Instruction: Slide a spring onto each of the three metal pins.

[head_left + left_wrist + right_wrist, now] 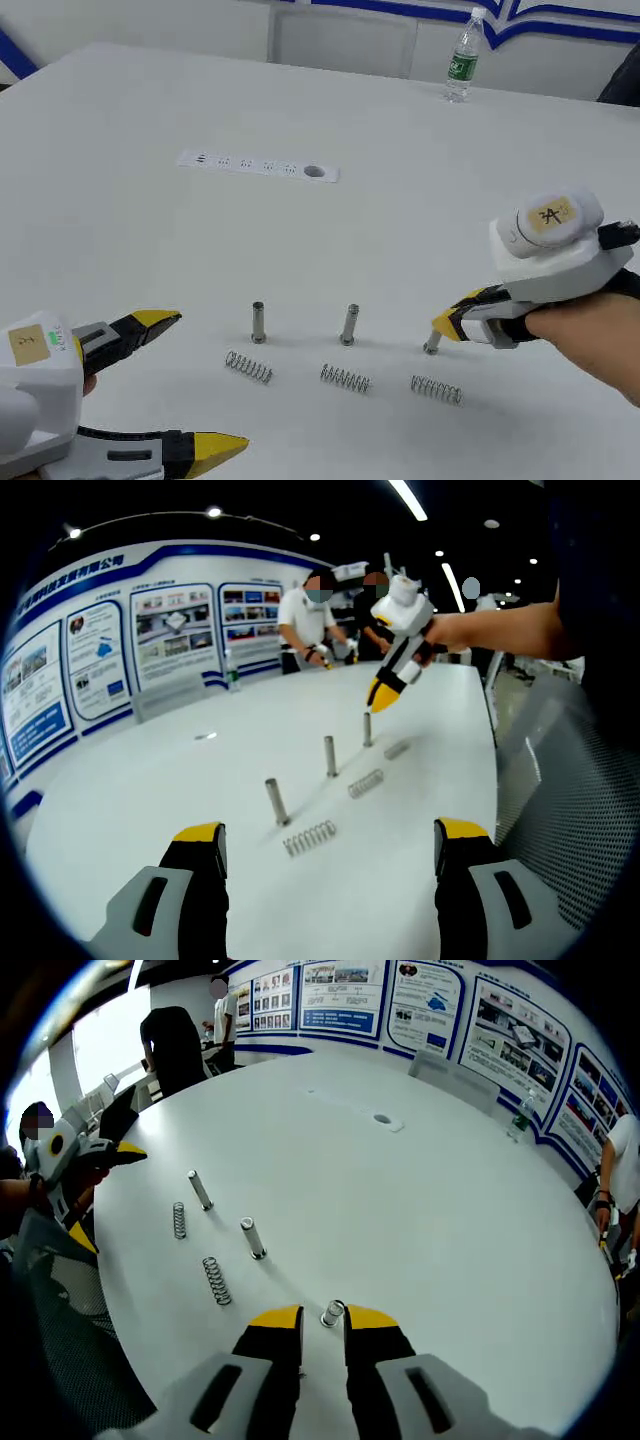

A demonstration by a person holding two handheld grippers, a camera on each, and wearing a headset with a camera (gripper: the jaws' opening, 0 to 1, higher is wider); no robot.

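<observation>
White desk (120, 220), 3 pins upright in a row, left pin (258, 322) and right pin (432, 343) flanking the middle pin (349, 324), 1 spring (345, 378) lying just nearside of each, none threaded. Right tongs (325, 1318) set narrow about the right pin's head, grip or mere bracket I cannot tell; left tongs (203, 380) released wide, well left of the middle pin. Best bet: steady the right pin, lift the right spring (436, 389) by 1 end, align bore over tip, lower gently.
</observation>
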